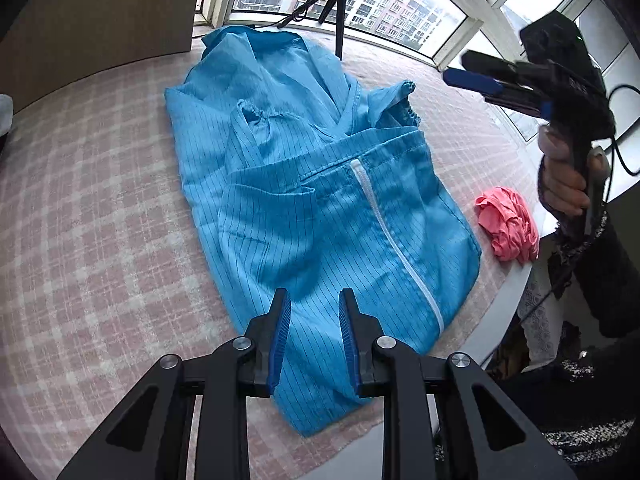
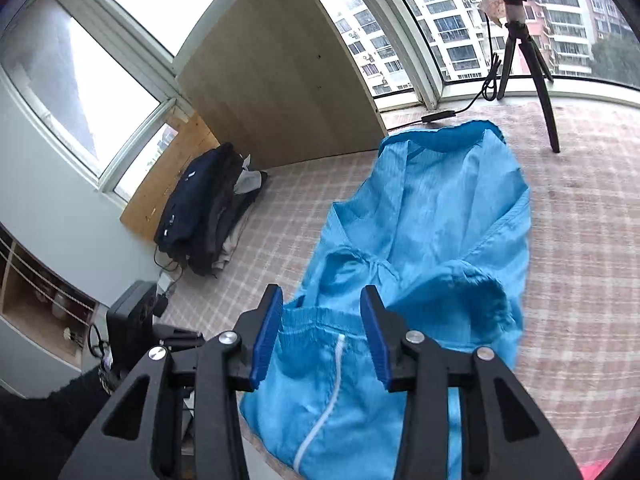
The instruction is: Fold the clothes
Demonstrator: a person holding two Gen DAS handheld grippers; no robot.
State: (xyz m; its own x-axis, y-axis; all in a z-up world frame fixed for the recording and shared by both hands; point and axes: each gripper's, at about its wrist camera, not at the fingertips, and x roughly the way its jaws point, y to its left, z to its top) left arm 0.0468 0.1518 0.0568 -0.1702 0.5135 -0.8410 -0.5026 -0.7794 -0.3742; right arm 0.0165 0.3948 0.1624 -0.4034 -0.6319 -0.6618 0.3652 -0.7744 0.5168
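Left gripper point(image 1: 314, 300) above near hem of blue pinstriped garment point(image 1: 304, 184), jaws parted, pads clear of cloth. White zipper point(image 1: 394, 248) right of jaws. Pink cloth point(image 1: 508, 224) farther right. Right gripper point(image 1: 474, 76) raised beyond, held by a hand point(image 1: 564, 184).

No words, numbers, labels or signs clear enough to read anywhere, not on the clothes, not on the tools, not outside the windows.
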